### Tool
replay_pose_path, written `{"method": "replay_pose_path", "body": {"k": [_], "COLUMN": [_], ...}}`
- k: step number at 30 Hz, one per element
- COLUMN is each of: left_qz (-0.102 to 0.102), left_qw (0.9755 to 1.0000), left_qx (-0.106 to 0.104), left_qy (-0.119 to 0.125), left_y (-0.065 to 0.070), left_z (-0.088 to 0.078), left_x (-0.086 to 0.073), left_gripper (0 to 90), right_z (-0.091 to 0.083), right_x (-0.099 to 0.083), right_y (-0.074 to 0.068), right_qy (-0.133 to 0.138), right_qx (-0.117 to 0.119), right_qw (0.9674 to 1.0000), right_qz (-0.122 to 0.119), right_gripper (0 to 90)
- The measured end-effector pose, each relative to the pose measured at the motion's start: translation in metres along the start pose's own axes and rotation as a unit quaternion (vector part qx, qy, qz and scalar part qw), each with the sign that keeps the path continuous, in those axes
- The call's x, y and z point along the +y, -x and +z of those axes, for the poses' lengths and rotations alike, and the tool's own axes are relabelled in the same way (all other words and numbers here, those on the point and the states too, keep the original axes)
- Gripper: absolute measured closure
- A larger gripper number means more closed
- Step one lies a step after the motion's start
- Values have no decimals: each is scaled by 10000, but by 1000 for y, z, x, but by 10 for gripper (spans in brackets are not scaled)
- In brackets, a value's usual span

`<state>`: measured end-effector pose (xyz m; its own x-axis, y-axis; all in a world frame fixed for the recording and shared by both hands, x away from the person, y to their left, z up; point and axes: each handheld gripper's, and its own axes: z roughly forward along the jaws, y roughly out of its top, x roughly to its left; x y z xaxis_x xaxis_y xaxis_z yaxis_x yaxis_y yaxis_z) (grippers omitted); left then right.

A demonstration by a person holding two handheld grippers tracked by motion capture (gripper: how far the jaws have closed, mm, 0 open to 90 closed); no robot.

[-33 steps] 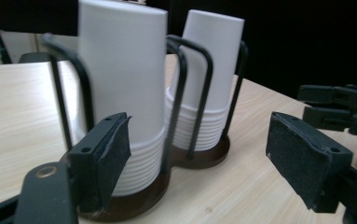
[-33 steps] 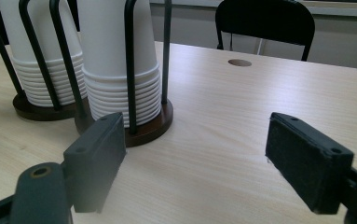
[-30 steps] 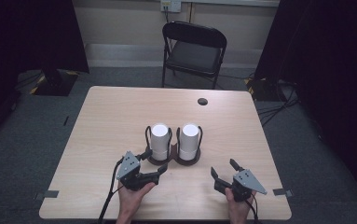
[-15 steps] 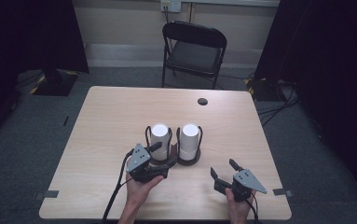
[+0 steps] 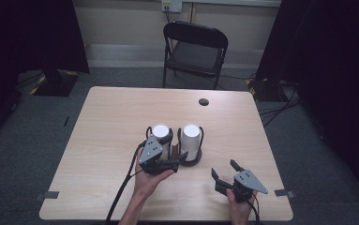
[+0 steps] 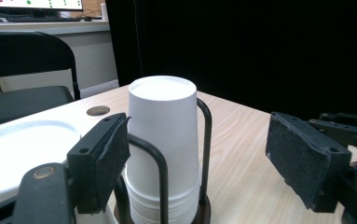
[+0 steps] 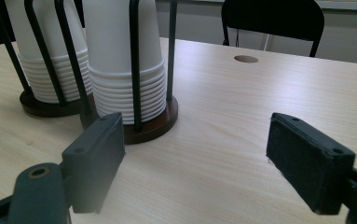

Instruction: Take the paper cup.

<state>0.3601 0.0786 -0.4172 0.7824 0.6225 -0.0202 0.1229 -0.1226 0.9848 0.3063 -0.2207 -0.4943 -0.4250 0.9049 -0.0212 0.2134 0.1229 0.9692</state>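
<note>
Near the table's front edge, both stacks of white paper cups remain racked; left gripper open beside them, jaws just widening on nothing; right gripper open.

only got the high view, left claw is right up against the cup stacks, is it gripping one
observer: No. In the left gripper view the left claw has just been opening. Its pads press on nothing, and the right cup stack stands just behind one jaw.
operator: right claw holding anything
observer: No. The right claw is open, with bare table between its jaws.
operator: how are the cups kept
observer: They are nested upside down inside wire hoops on round dark bases.
</note>
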Motion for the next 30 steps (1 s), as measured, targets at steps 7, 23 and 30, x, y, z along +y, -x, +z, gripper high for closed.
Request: {"method": "replay_pose_path", "body": {"k": [7, 23, 30], "left_qz": [15, -27, -13], "left_qw": [10000, 9999, 9999], "left_qx": [-56, -136, -70], "left_qy": [-49, -26, -95], "left_y": [-5, -13, -16], "left_z": [14, 37, 50], "left_x": [8, 26, 25], "left_gripper": [171, 159, 184], "right_z": [0, 0, -1], "right_x": [0, 0, 0], "right_y": [0, 1, 0], "right_qy": [-21, -5, 32], "right_qx": [-15, 38, 31], "right_qw": [10000, 10000, 10000], "right_qz": [7, 35, 17], "right_gripper": [179, 176, 181]}}
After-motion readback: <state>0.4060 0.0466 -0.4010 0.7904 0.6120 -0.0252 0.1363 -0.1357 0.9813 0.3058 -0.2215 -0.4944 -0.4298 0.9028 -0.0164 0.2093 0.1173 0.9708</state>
